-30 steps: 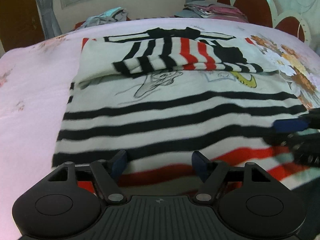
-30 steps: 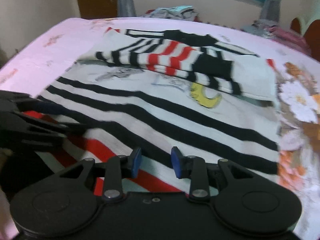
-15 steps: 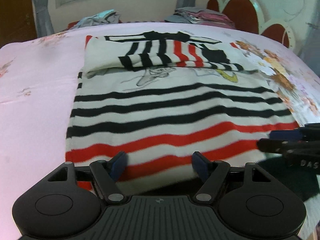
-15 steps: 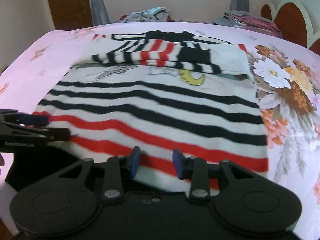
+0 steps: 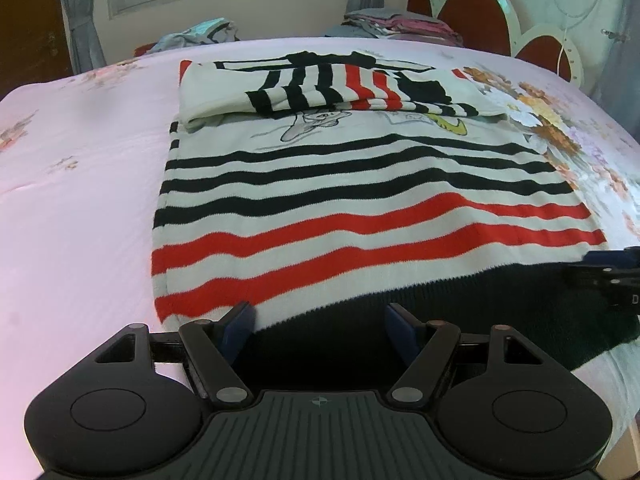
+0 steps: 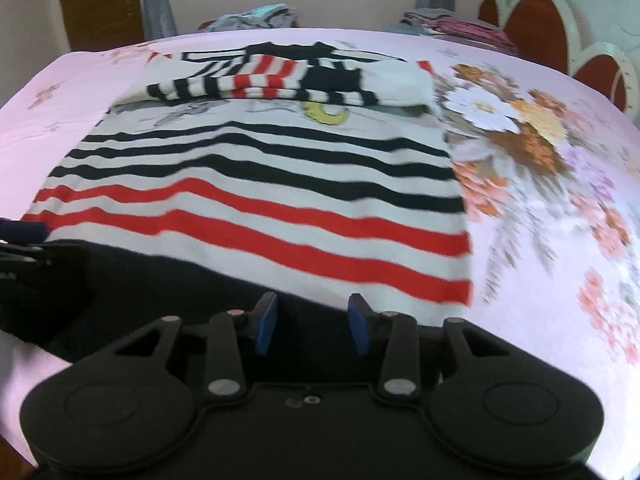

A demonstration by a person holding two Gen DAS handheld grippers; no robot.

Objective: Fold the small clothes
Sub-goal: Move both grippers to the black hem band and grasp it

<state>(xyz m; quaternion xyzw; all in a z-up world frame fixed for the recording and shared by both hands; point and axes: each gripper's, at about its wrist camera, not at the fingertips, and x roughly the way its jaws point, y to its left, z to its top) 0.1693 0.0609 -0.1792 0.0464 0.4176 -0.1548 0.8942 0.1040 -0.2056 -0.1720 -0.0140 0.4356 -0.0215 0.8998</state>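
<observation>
Striped knit sweater (image 5: pixel 360 200) lies flat on the pink floral bedsheet (image 5: pixel 80 200), sleeves folded across its chest at the far end, black hem band nearest the cameras. Left gripper (image 5: pixel 320 326) hovers over the hem's left part, jaws wide apart, nothing between the pads. Right gripper (image 6: pixel 312 322) hovers over the hem's right part; its jaws have just been opening, empty. Clothing piles (image 5: pixel 392 24) sit beyond the bed.
</observation>
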